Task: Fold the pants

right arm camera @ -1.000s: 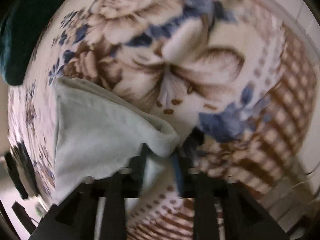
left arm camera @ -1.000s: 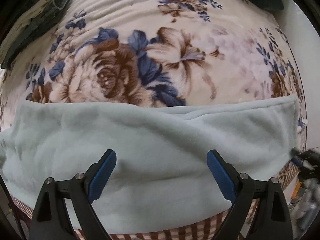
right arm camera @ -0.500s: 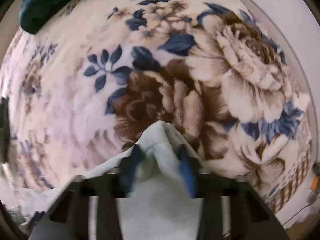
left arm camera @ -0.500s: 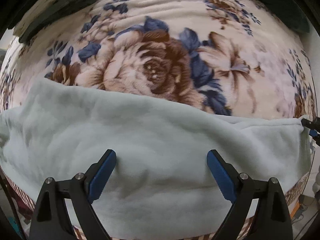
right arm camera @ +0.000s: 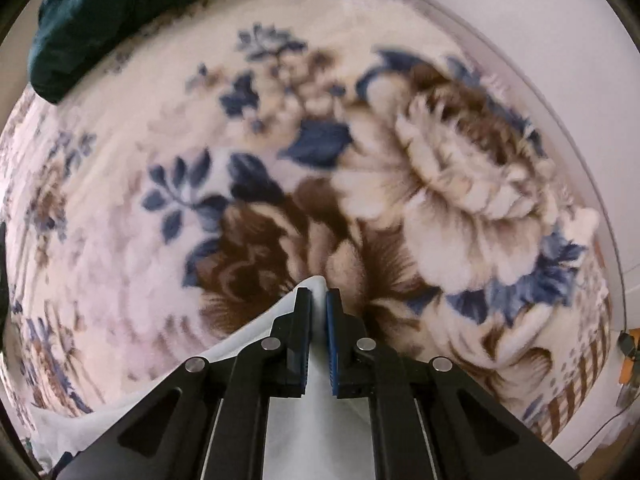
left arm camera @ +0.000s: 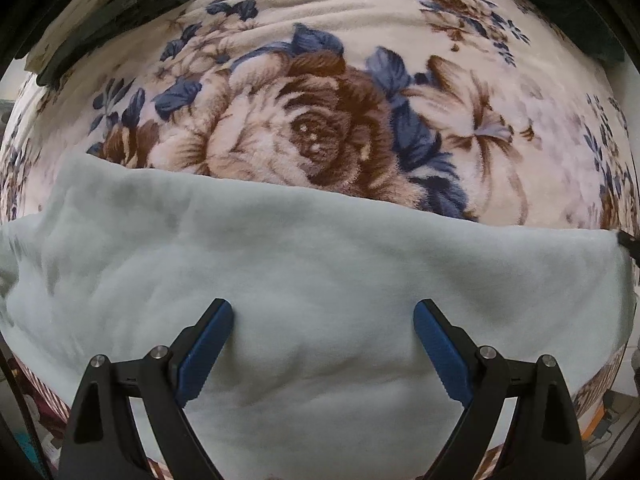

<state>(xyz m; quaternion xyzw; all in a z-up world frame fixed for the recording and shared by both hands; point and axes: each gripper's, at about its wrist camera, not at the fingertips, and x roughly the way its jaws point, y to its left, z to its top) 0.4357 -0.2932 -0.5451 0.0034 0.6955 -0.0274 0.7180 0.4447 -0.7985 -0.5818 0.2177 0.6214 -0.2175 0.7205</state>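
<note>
The pale mint fleece pants (left arm camera: 320, 280) lie spread across the near part of a flowered blanket (left arm camera: 320, 120). My left gripper (left arm camera: 323, 328) hangs open just above the middle of the cloth, its blue pads wide apart and empty. My right gripper (right arm camera: 318, 300) is shut on a corner of the pants (right arm camera: 316, 282), which trails back under the fingers (right arm camera: 304, 320) over the blanket (right arm camera: 360, 160). The right gripper's tip shows at the far right edge of the left wrist view (left arm camera: 628, 240), at the cloth's right corner.
A dark green garment (right arm camera: 100, 12) lies at the blanket's far edge; it also shows in the left wrist view (left arm camera: 580, 20). Folded dark and light clothes (left arm camera: 100, 12) sit at the far left. A white wall (right arm camera: 540, 40) borders the bed's right side.
My right gripper has closed fully on the pants corner and carried it farther across the blanket. The left gripper stays open while its view shifts slightly left over the cloth.
</note>
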